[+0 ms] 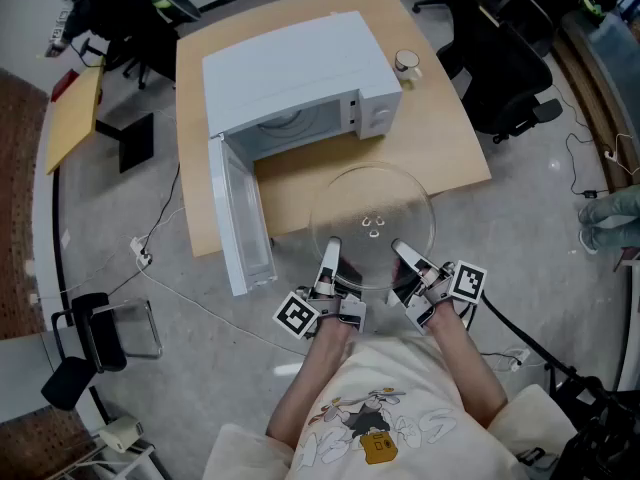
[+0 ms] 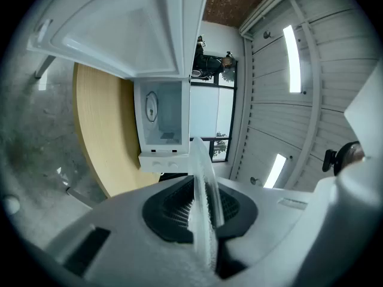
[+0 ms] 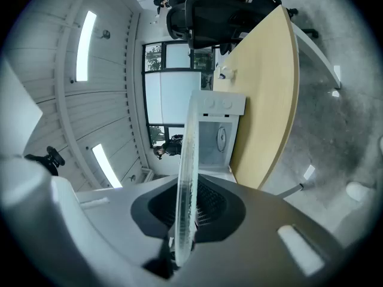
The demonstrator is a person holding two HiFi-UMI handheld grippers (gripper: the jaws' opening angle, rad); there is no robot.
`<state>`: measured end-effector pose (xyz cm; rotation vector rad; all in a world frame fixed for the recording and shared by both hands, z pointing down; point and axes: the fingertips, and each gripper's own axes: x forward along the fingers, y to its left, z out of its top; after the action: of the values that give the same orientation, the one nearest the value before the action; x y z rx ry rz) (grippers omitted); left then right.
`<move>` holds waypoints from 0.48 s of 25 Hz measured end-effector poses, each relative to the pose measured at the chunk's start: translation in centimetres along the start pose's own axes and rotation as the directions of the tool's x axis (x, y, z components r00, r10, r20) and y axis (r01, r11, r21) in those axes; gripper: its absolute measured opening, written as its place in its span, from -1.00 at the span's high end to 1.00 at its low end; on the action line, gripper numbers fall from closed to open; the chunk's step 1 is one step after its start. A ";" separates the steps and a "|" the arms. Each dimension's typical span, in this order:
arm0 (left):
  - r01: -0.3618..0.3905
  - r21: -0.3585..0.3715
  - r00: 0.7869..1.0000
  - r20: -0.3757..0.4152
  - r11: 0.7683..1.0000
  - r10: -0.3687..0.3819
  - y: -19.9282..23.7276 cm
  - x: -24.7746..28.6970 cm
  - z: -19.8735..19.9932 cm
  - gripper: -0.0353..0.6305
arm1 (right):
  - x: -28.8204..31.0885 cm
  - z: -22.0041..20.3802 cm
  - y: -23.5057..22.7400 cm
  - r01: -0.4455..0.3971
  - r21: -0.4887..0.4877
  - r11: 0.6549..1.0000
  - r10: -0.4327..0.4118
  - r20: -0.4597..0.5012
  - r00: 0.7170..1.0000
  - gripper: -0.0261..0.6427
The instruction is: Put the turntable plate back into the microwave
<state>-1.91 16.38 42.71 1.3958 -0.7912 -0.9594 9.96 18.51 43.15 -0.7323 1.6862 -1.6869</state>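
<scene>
A clear round glass turntable plate point(image 1: 372, 226) hangs level in front of the table edge, held by both grippers at its near rim. My left gripper point(image 1: 329, 258) is shut on the plate's near left rim, and the plate's edge point(image 2: 203, 202) runs between its pads. My right gripper point(image 1: 403, 259) is shut on the near right rim, where the plate point(image 3: 187, 184) also shows edge-on. Beyond the plate stands the white microwave point(image 1: 296, 78) on the wooden table point(image 1: 440, 128), its door point(image 1: 240, 218) swung open toward me on the left. The open cavity point(image 2: 160, 115) shows ahead.
A small cup point(image 1: 406, 63) stands on the table to the right of the microwave. Black office chairs point(image 1: 500, 58) stand at the right. A chair point(image 1: 100, 338) and cables point(image 1: 190, 303) are on the floor at the left. The open door juts past the table edge.
</scene>
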 end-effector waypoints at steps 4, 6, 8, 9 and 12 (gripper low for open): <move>-0.001 0.007 0.999 0.035 1.000 0.001 -2.2 -3.0 -1.0 0.80 | -1.6 -2.1 2.0 -0.026 -0.015 1.000 0.026 -0.046 0.999 0.81; 0.004 0.019 0.998 0.066 1.000 -0.006 -2.8 -5.0 -1.0 0.80 | -2.2 -3.6 2.5 -0.030 -0.014 0.999 0.029 -0.088 0.996 0.82; 0.014 0.035 0.995 0.097 0.999 -0.018 -3.3 -6.2 -0.8 0.81 | -2.2 -4.4 2.7 -0.034 -0.021 0.999 0.030 -0.134 0.991 0.82; 0.011 0.038 0.994 0.110 0.999 -0.015 -3.3 -6.7 -0.8 0.80 | -2.2 -4.8 2.7 -0.035 -0.019 0.999 0.032 -0.152 0.988 0.82; -0.014 0.042 0.990 0.141 0.999 0.008 -3.0 -8.2 -1.0 0.80 | -2.6 -5.8 2.4 -0.035 -0.006 0.999 0.033 -0.190 0.981 0.81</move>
<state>-4.80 24.39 40.45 1.3699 -0.9287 -1.0469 7.31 24.30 40.73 -0.5576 1.8265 -1.7730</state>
